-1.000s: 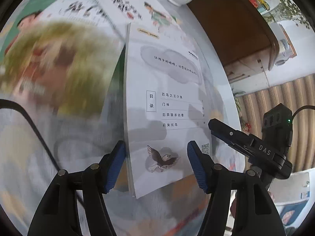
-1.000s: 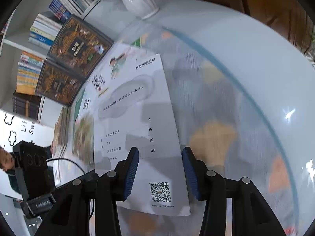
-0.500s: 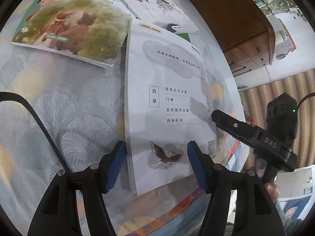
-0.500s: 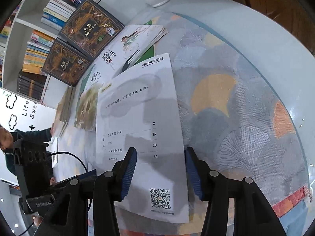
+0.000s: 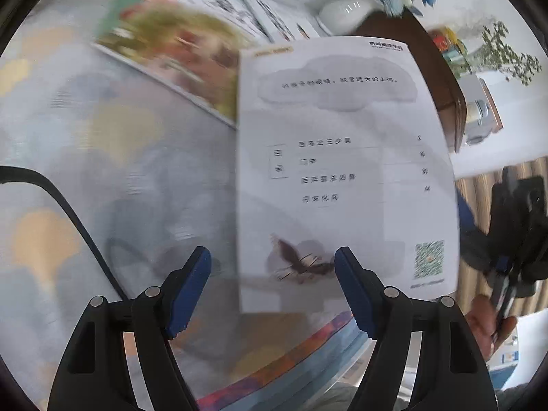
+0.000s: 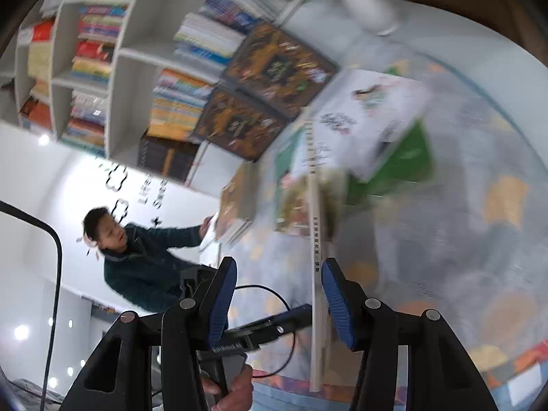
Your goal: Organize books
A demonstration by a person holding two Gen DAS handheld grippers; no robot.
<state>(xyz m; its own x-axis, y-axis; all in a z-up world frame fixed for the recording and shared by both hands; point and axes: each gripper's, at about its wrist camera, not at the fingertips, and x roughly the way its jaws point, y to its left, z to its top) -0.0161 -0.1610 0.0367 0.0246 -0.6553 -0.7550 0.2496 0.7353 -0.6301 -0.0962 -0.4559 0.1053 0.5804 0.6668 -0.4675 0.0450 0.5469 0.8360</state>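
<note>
the thin white paperback book (image 5: 342, 171), back cover w/ a contents list, a small bird drawing and a qr code, is no longer lying flat on the grey fan-patterned tablecloth (image 5: 85, 171) as it was a sec ago: it is now tipping up onto its long edge, so the right wrist cam is seeing only its narrow pale spine (image 6: 315, 239), edge-on. the right gripper (image 6: 277, 294) is standing w/ jaws part-way apart, far wider than the slim spine; the spine is leaning against the inner face of one blue pad (image 6: 334, 294), the other pad is staying clear, so it's propping rather than pinching. the left gripper (image 5: 272, 287) has just been opening its jaws and they are gaping wide, w/ the book's lower edge showing partly between the fingers; nothing is being pressed there. judging by this, the book is getting stood up for a proper grab and a carry toward the white cubby bookshelf (image 6: 120, 51) behind the table, but no firm hold is showing yet. materials: the cover is looking smooth, matte and floppy, prob. sliding easily on rubbery ribbed pads; the cloth is looking soft w/ yellow patches. a glossy green-and-yellow illustrated picture book (image 5: 178, 51) is lying flat just beside the white one, and a rounded white ceramic vase (image 5: 342, 13) is sitting near the far table edge.
</note>
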